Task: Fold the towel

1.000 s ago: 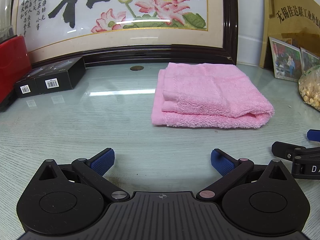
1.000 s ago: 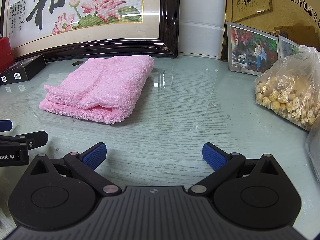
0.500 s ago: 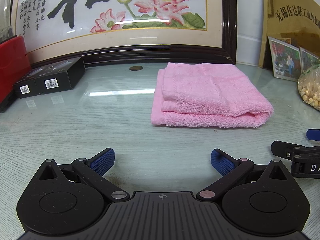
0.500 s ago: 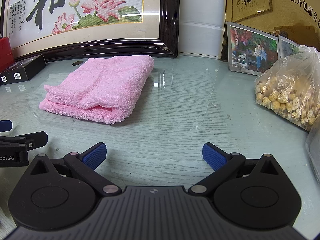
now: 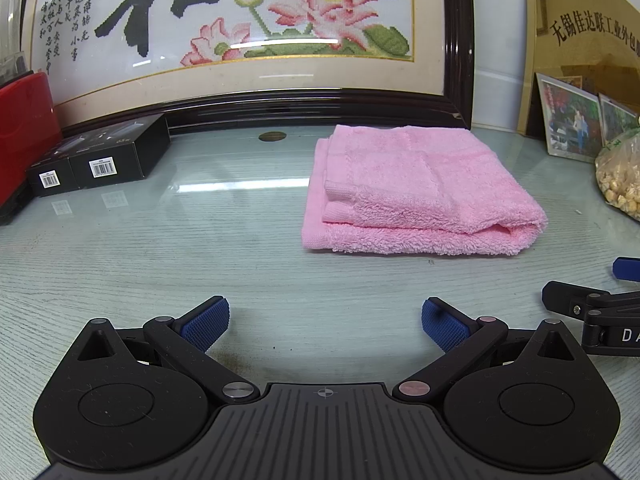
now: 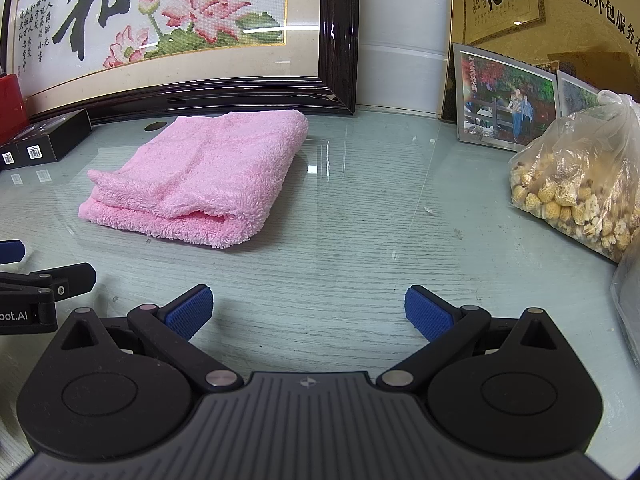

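2 hand-held grippers wide apart, empty: left hand-held gripper / right hand-held gripper | towel folded on table

Left gripper: matte black body with a ribbed grey centre plate bearing a small crosshair mark; two round black pivot housings at 7 and 5 o'clock; silver rivets on black linkage arms; blue cross-hatched finger pads. Right gripper: identical build, blue textured pads, white lettering fragments on its side.
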`<state>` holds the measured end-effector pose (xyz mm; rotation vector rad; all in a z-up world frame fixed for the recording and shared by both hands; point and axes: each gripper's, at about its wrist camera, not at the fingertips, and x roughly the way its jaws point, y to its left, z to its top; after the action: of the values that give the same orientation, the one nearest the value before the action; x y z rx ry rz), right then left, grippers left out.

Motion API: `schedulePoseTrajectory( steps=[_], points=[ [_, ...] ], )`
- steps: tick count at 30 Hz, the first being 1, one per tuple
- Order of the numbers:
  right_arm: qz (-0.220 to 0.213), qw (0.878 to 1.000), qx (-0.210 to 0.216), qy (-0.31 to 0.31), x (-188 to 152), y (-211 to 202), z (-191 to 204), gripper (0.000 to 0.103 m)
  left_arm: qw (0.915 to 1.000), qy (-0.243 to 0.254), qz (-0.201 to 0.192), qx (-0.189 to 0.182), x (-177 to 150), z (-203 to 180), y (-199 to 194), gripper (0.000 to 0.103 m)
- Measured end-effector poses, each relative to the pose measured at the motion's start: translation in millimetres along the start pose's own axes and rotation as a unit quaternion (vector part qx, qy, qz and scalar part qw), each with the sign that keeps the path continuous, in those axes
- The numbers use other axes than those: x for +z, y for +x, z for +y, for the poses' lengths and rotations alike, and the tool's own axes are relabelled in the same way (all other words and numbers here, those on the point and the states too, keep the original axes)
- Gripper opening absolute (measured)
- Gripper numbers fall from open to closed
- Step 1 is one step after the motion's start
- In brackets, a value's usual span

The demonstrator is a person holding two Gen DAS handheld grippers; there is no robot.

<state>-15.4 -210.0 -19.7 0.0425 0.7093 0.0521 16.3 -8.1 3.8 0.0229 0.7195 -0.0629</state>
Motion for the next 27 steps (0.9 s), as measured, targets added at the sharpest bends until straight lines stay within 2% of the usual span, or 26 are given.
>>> schedulePoseTrajectory(
  steps=[27],
  points=[
    [0.000,1.000,0.000,0.000,0.2,-0.2,0.4,0.103,1.0000,0.006,0.000,-0.003,-1.2,1.3,-0.2,0.103]
  ],
)
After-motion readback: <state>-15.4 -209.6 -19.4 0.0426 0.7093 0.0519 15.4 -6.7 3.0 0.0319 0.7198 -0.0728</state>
